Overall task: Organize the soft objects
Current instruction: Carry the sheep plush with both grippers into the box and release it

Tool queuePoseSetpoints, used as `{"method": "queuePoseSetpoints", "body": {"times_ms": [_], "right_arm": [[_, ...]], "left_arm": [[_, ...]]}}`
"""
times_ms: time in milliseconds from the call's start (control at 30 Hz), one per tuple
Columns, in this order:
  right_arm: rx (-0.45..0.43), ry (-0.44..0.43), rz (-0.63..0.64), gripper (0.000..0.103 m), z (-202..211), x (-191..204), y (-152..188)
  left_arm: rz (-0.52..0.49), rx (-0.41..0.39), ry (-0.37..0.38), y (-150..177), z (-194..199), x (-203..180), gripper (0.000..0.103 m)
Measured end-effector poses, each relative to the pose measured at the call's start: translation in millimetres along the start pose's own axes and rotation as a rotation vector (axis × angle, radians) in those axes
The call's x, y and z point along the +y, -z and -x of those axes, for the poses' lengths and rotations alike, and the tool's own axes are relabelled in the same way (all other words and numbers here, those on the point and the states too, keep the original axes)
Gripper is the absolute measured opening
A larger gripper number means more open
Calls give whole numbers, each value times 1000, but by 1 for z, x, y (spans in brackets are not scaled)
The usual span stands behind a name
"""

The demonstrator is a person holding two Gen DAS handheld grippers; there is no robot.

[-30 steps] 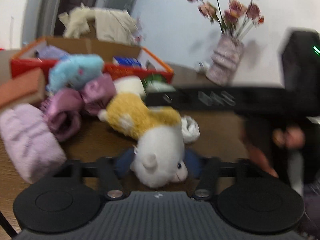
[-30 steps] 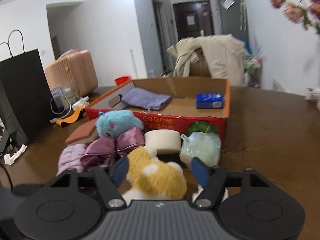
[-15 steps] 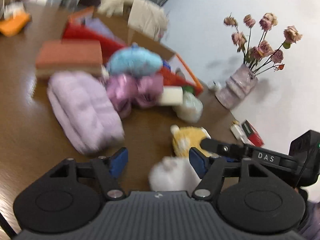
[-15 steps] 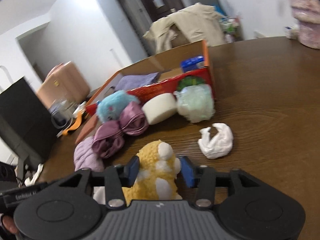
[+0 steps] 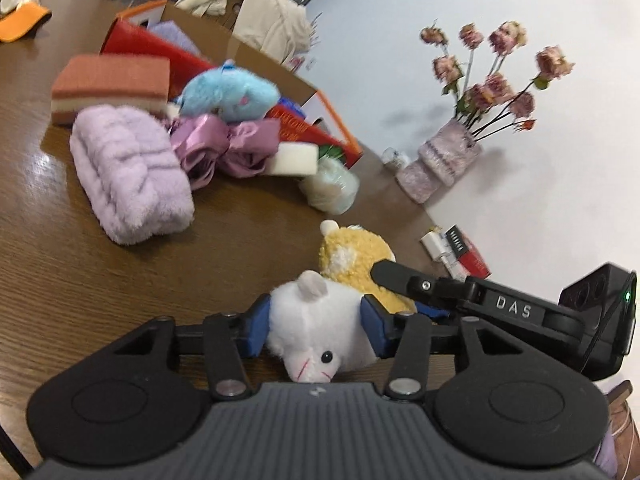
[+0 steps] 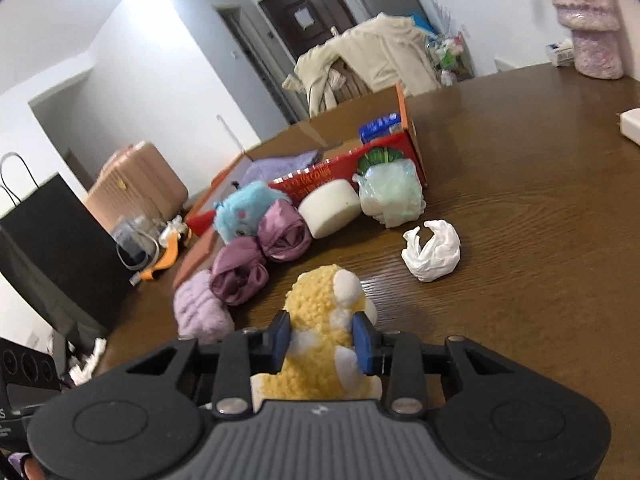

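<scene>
Left wrist view: the left claw (image 5: 316, 322) is closed on the white head of the plush toy (image 5: 320, 336), its blue pads pressed into the fur on both sides, the toy's face turned toward the camera. The toy's yellow body (image 5: 356, 258) stretches away over the brown bench (image 5: 100, 276), and the right claw (image 5: 384, 274) comes in from the right, one black finger lying against that yellow part. Farther off on the left lies a lilac fluffy roll (image 5: 128, 174), with an orange-topped sponge block (image 5: 112, 82) behind it. Beside them sit a purple satin bow (image 5: 228, 146), a blue plush (image 5: 228, 92) on top of it, a white foam block (image 5: 294, 160) and a pale green mesh puff (image 5: 330, 184). A red cardboard box (image 5: 160, 46) stands behind the pile. A pink vase of dried flowers (image 5: 444, 158) stands far right near the wall.

Right wrist view: the right claw (image 6: 320, 338) grips the yellow body of the plush toy (image 6: 320, 320), pads narrow and sunk into the fur. Beyond it on the bench (image 6: 520, 280) lies a crumpled white bag (image 6: 432, 250), apart from the rest. To the far left are the lilac fluffy roll (image 6: 200, 308), purple satin bow (image 6: 260, 256), blue plush (image 6: 244, 212), white foam block (image 6: 330, 208) and pale green mesh puff (image 6: 392, 198), all lined up in front of the red cardboard box (image 6: 352, 156).
</scene>
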State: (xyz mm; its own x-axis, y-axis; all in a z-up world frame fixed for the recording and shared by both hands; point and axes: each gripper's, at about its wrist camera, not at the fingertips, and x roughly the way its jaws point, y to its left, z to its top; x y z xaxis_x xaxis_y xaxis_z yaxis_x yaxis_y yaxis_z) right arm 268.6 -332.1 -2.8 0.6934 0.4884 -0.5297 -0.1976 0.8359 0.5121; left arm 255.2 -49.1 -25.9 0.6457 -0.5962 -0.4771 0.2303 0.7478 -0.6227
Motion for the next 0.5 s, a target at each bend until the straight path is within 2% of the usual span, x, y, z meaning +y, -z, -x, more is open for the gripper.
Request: {"method": "queuePoseSetpoints", "body": {"times_ms": [167,267,367,500], "right_arm": [[-99,-12,-35,32,28,9,10],[-163,-31,-40,32,40,13,5],[-212,-50,-38,32,44,15,-15],[-270,-67,7,32,34,20,-66]], "left_arm": [[-2,-31,41,-7,16,-9,45],[-50,-46,50,-23,19,-26,45],[-81,-82,73,-52,16,-39,43],[-120,-113,93,-101,-1,-50,42]]}}
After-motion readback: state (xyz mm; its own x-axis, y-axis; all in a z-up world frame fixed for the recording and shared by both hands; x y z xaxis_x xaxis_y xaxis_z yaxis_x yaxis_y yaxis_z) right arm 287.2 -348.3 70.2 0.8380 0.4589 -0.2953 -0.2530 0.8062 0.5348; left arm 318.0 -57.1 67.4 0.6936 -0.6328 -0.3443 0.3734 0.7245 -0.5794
